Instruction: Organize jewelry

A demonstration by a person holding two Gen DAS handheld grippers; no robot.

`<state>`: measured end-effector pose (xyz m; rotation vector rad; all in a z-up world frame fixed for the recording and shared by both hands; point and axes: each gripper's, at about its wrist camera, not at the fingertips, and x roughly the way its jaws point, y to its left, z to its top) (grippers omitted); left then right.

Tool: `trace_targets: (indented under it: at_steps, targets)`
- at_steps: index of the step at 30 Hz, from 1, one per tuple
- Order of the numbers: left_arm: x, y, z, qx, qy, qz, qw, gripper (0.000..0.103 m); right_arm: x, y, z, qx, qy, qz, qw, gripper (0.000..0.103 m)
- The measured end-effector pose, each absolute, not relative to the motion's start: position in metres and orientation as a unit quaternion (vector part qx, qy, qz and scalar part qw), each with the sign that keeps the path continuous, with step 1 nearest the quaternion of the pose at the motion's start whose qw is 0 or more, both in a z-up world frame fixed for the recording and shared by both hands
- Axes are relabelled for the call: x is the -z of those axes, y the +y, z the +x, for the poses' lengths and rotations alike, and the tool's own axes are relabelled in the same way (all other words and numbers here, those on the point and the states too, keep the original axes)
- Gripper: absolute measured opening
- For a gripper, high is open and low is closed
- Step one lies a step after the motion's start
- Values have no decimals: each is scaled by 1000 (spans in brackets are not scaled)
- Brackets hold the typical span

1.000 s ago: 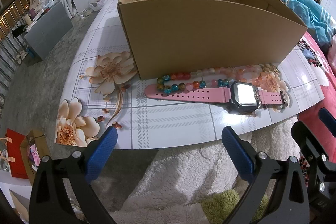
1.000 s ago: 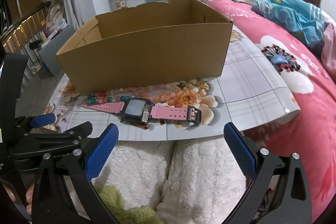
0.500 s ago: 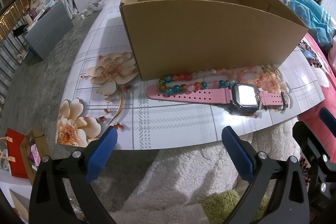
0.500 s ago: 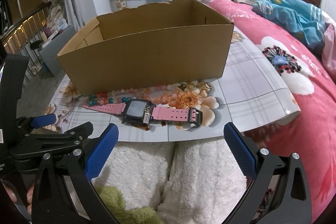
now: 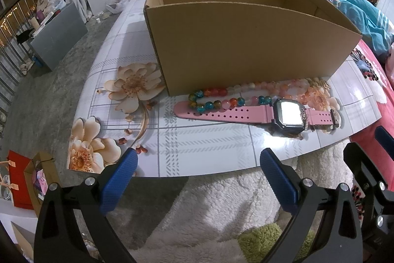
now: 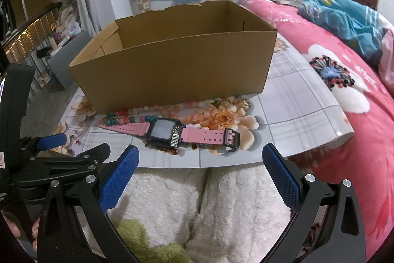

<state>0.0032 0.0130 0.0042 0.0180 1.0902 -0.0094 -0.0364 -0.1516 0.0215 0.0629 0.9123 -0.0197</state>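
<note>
Watch: the pink watch is lying flat on the table, centre right in the left wrist view and centre in the right wrist view.
Watch axis: its long axis is running left to right across both frames, roughly along the table's near edge; the holed strap end is pointing to frame left, the buckle end to frame right, the dark case facing up.
Beads: a beaded bracelet is lying between the watch and the cardboard box, stretched along the same line; its coloured end is touching the holed strap.
Box: it is standing open-topped just behind the jewelry, filling the upper centre of both views.
Edges: the watch is sitting near the table's front edge; bare tabletop is lying to frame left of the strap in the left wrist view and to frame right of the buckle in the right wrist view.
Left gripper: its fingers are spread wide and holding nothing, hovering off the near edge over white fleece.
Right gripper: it is likewise gaping wide and empty, just short of the table edge below the watch.
</note>
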Motion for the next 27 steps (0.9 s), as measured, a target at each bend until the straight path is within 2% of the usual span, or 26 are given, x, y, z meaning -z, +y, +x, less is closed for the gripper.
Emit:
trace_targets:
  at_steps: [11,14,17,25,27]
  targets:
    - [-1,12,6,13,505,25,863,97,-22,-153,-38,-4,433,45,900,96]
    - [0,14,9,21,496,29,868,98,-20,-150,-36,-17,432,43,901,93]
    - [3,16,14,46,489,30,871,97,-16,-148,-32,-29,435,44,899,85]
    - [8,27,30,147,460,-35,875,98,-1,-140,-15,-59,456,24,887,50]
    - [13,30,33,152,466,-51,870,98,2,-137,-11,-67,463,10,884,45]
